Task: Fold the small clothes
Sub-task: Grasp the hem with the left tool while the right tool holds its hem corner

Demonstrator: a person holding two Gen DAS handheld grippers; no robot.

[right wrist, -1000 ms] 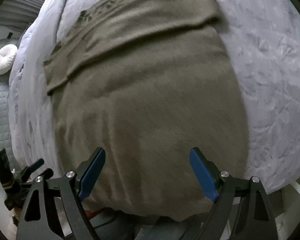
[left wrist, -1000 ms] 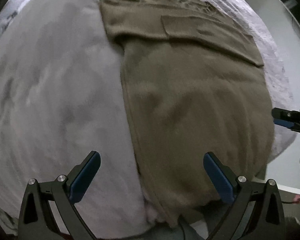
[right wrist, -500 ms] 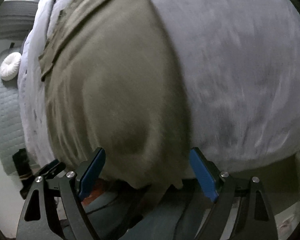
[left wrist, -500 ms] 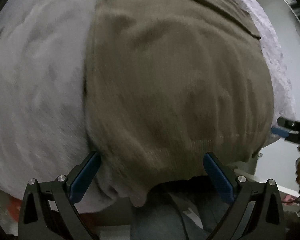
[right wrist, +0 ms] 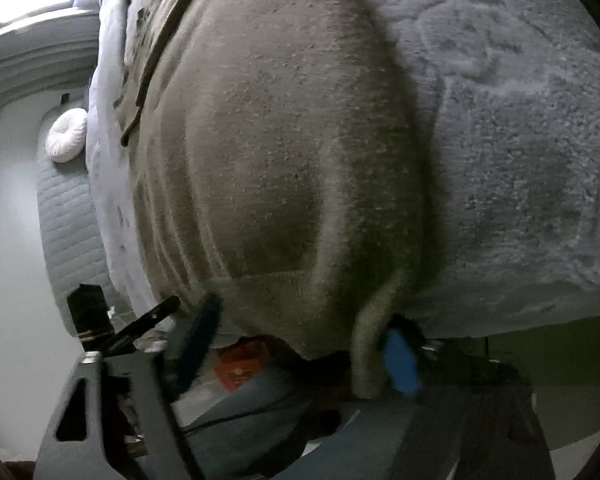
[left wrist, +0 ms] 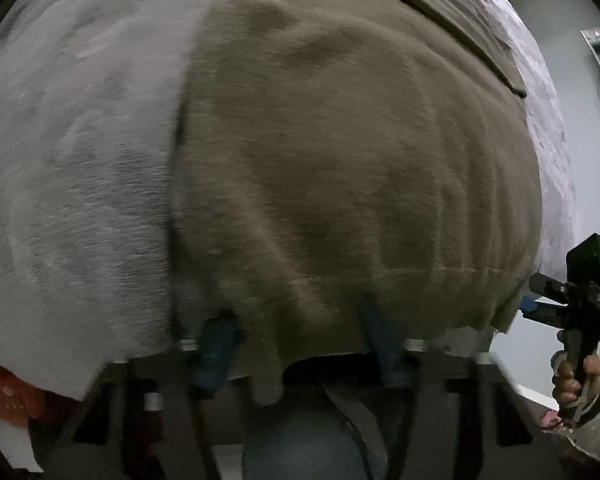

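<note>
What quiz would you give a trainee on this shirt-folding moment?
1. What colour is the shirt on the blanket?
2. True or false: the shirt's hem lies between the fingers of both the left claw and the right claw.
3. The round white cushion lies: A on the shirt; B on quilted padding beside the bed; C in a claw.
Key: 1 olive-brown. 2 true; both jaws have just been closing around the hem. 3 B.
</note>
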